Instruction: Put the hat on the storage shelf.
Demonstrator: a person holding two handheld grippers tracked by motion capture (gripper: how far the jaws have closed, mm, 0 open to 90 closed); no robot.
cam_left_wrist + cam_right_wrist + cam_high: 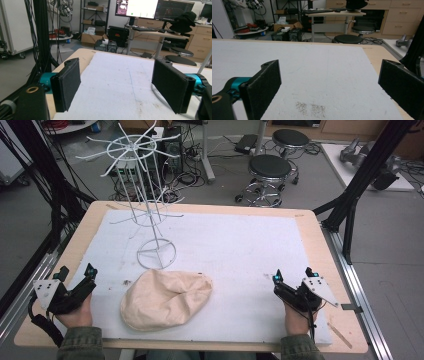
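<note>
The 2 grippers are held spread and empty: left gripper [76,274], right gripper [292,274]. The cream cap [166,298] is laid between them, below the wire rack [145,205].

The left gripper [116,85] holds its two black padded jaws wide apart, with nothing between them. Ahead of them stretches the white foam mat [117,75], a faint blue line running down it. A curved white wire base [160,96] peeks out just behind the right-hand jaw.
</note>
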